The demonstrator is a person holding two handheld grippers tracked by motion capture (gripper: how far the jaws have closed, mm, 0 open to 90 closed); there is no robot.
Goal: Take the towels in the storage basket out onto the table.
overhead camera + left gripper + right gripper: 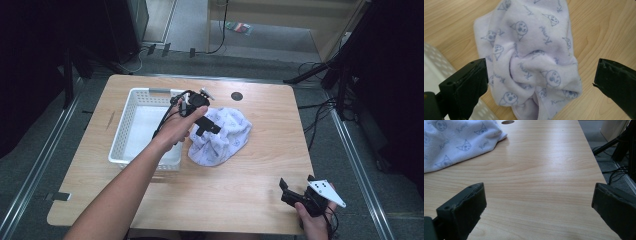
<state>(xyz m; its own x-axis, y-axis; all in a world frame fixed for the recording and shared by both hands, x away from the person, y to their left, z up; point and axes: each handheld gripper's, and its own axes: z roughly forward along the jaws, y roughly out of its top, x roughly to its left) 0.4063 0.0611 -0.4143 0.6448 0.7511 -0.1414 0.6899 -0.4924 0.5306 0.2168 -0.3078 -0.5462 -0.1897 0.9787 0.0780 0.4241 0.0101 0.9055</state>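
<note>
A crumpled white cloth (222,137) printed with pale blue cartoon faces lies on the wooden table (260,180), just right of a white basket (131,120). My left gripper (207,126) hovers above the cloth's left part, jaws wide apart and nothing between them. In the left gripper view the cloth (531,62) lies bunched below the open left gripper (540,82). My right gripper (295,192) rests near the table's front right corner, open and empty. The right gripper view looks past the right gripper (539,207) over bare wood to the cloth (459,142) at upper left.
The white perforated basket stands on the table's left half with a pale liner inside; its corner (434,65) appears in the left gripper view. A dark round hole (237,96) marks the far table edge. Cables (325,107) trail on the floor to the right.
</note>
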